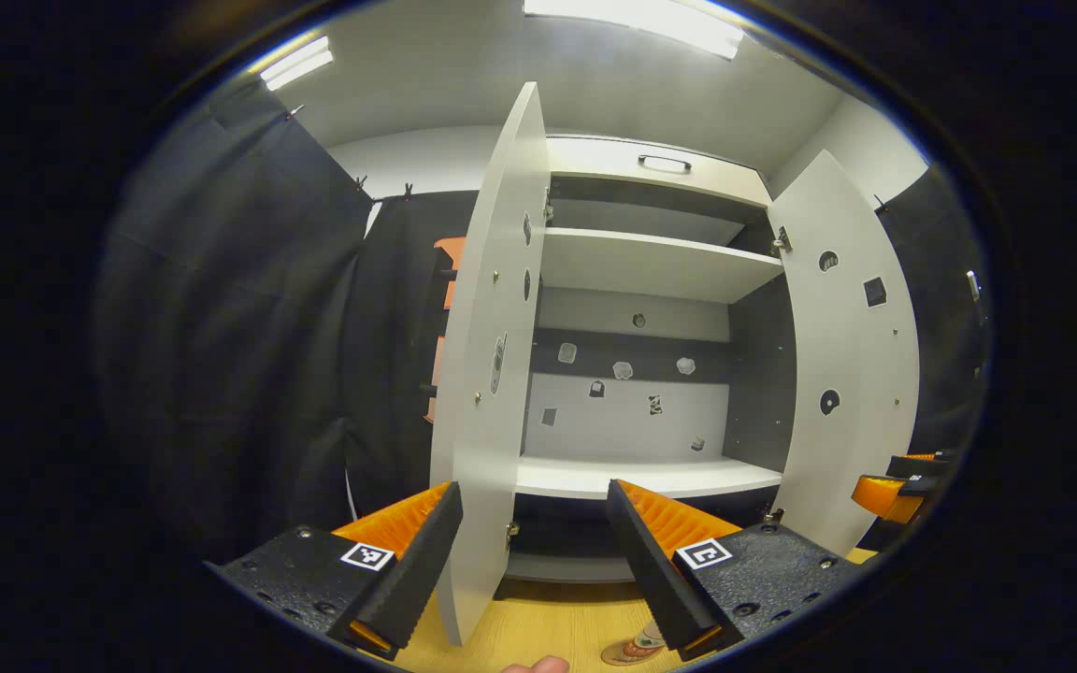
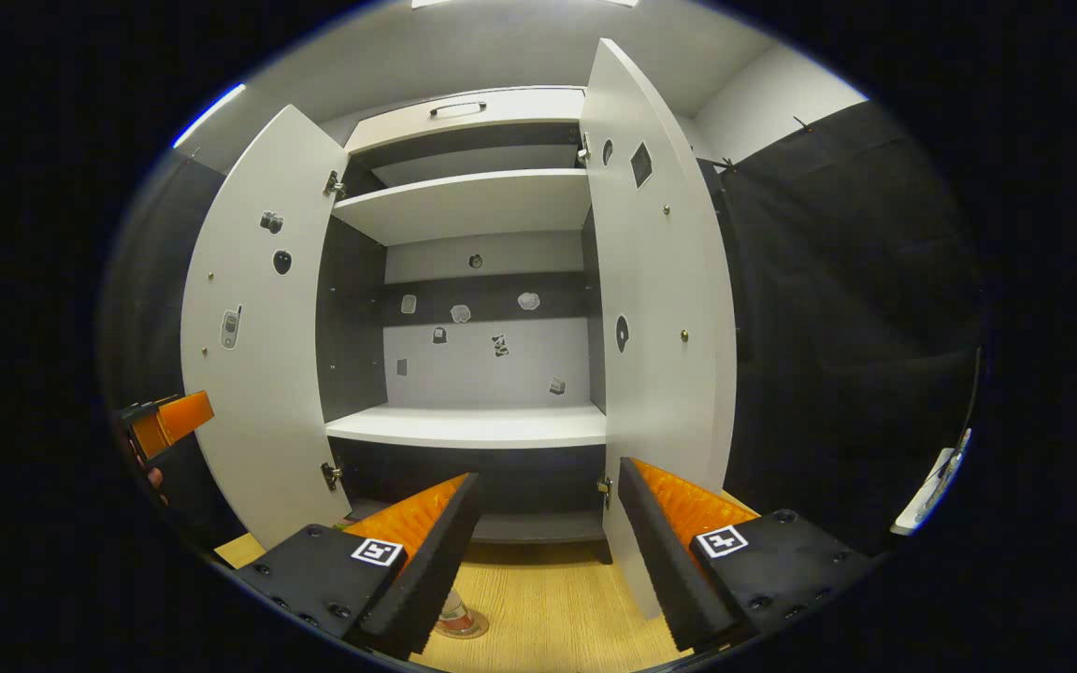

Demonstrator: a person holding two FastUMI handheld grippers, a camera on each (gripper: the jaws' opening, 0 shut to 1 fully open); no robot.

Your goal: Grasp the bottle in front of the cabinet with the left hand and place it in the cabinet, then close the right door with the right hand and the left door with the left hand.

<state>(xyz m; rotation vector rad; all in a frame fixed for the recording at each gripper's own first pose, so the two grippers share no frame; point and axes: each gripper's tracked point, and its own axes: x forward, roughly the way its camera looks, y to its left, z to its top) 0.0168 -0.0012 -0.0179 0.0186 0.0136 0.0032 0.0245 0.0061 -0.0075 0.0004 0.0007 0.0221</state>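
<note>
A pale wooden tabletop (image 2: 548,608) carries the cabinet (image 2: 478,103), which stands on it with both doors swung wide. Just in front of the cabinet's dark base a bottle (image 2: 456,617) stands upright on the wood; in the left gripper view it (image 1: 634,647) peeks in at the bottom edge. Inside, the white lower shelf (image 2: 473,428) and upper shelf (image 2: 464,204) are bare boards, the same lower shelf (image 1: 632,477) showing between the open doors.

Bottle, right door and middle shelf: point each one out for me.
bottle (image 2: 456,615): right gripper view, on its base, standing on the wooden surface.
right door (image 2: 665,308): right gripper view, on its inner face, open.
middle shelf (image 1: 655,264): left gripper view, on its top board.
</note>
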